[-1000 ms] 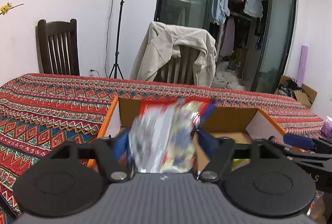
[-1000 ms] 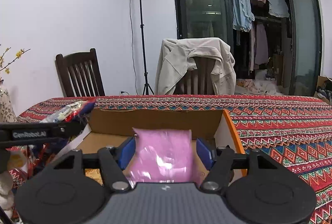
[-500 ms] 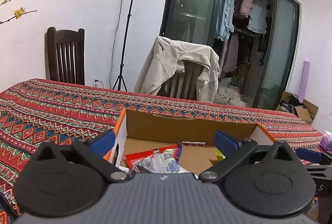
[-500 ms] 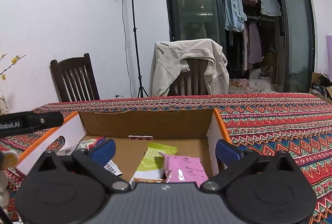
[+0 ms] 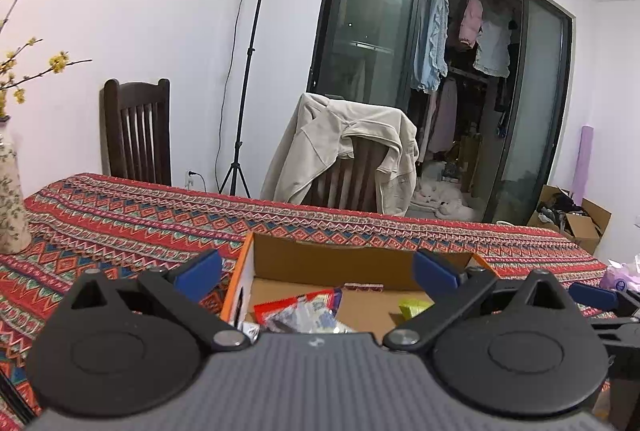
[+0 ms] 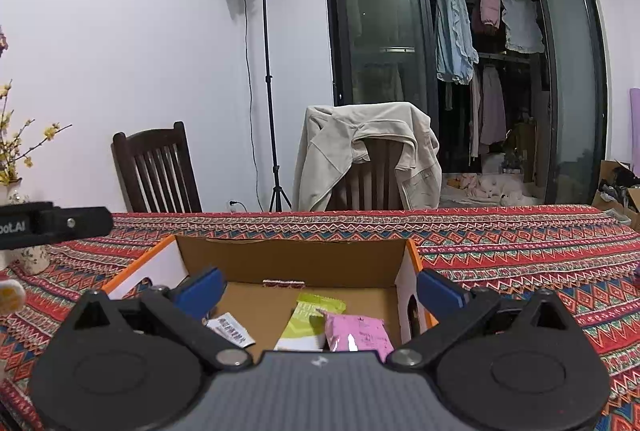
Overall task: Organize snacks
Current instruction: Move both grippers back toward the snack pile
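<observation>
Right wrist view: cardboard box on the patterned bench, holding a pink packet, a green packet and a red-edged foil packet. Packets: likely light, soft, crinkly, slippery; best pinched at a sealed edge. Right gripper and left gripper: both spread wide, empty.

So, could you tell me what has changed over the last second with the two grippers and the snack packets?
Both grippers let go. The left gripper opened and dropped its red and silver packet into the cardboard box; the right gripper released the pink packet, which now lies beside the green packet. Both have drawn back, empty. The box and tablecloth stayed put.
</observation>
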A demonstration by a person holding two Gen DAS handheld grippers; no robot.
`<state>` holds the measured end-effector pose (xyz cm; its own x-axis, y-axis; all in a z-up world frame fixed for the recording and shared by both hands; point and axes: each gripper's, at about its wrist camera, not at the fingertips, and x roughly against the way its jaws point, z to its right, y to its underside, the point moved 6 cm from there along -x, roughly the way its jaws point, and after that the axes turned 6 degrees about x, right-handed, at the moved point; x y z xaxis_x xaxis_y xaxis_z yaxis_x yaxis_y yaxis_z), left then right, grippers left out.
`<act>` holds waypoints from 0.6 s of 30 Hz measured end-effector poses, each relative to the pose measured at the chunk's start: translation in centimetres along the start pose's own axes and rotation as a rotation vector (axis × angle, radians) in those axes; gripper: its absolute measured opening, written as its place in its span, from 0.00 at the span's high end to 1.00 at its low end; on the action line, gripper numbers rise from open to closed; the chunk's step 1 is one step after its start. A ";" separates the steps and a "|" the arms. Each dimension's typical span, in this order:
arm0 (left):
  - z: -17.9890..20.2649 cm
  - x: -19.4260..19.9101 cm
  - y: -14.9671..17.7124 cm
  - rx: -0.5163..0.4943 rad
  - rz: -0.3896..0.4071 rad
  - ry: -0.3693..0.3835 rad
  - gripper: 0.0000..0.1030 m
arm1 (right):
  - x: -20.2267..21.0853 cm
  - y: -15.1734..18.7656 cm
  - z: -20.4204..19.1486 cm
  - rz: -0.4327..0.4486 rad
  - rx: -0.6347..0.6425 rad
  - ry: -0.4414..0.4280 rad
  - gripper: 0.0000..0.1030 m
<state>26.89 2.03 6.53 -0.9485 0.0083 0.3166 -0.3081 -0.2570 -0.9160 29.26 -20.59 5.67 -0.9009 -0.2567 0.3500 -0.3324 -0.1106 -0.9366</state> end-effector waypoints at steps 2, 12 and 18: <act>-0.5 0.8 0.5 0.001 -0.011 -0.006 0.00 | 0.9 0.4 -0.1 -0.008 0.003 -0.006 0.00; -2.8 4.4 3.8 -0.012 -0.056 -0.020 0.00 | 5.0 4.1 -1.2 -0.057 0.060 -0.032 0.00; -3.7 6.0 6.1 -0.028 -0.072 -0.037 0.00 | 6.4 6.5 -1.6 -0.092 0.060 -0.028 0.00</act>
<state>19.05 4.09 1.94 -0.9208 -0.0097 0.3900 -0.3775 -0.2300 -0.8970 20.92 -21.44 1.83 -0.8591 -0.2692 0.4353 -0.3949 -0.1923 -0.8984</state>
